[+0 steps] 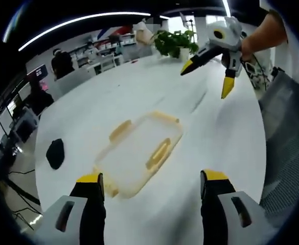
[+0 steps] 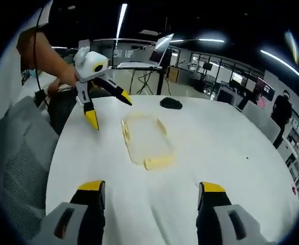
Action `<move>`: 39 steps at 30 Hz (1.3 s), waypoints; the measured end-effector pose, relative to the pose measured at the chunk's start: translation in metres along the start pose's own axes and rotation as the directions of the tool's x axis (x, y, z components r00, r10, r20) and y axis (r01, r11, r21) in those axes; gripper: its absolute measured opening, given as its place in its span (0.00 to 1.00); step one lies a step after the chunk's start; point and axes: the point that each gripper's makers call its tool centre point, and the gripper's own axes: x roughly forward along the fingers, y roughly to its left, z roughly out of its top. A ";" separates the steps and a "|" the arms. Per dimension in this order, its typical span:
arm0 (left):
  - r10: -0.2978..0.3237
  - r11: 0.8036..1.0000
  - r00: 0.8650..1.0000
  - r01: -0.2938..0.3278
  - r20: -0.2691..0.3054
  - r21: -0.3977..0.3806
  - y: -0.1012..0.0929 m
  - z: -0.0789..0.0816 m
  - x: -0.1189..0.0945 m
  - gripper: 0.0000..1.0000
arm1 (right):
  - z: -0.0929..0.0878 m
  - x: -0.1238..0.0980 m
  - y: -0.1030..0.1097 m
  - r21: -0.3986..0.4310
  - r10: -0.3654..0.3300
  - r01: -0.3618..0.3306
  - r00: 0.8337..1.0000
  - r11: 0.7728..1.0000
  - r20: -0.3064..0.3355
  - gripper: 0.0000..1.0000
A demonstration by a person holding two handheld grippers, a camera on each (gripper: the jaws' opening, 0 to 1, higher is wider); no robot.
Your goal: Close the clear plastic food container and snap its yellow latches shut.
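Left gripper view, left to right: a black object (image 1: pixel 55 153) lies on the white desk (image 1: pixel 226 132); my left gripper (image 1: pixel 153 185) hangs released, jaws wide apart, over the clear plastic food container (image 1: pixel 139 153), which lies flat on the desk with its yellow latches (image 1: pixel 158 153) along the rim; my right gripper (image 1: pixel 209 76) hovers beyond, jaws spread, touching nothing. A potted plant (image 1: pixel 176 43) stands at the far edge. Right gripper view: the container sits mid-desk, between both released grippers.
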 end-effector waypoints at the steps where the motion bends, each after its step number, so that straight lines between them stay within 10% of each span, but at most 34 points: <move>1: -0.002 1.000 1.000 0.002 -0.001 0.002 0.001 0.000 0.000 0.75 | 0.000 0.001 -0.001 -0.004 0.004 -0.004 1.000 1.000 -0.003 0.73; 39: -0.127 0.958 0.985 0.154 -0.121 0.244 0.041 -0.021 0.013 0.70 | 0.011 0.057 -0.005 -0.159 0.175 -0.194 0.976 0.968 -0.128 0.70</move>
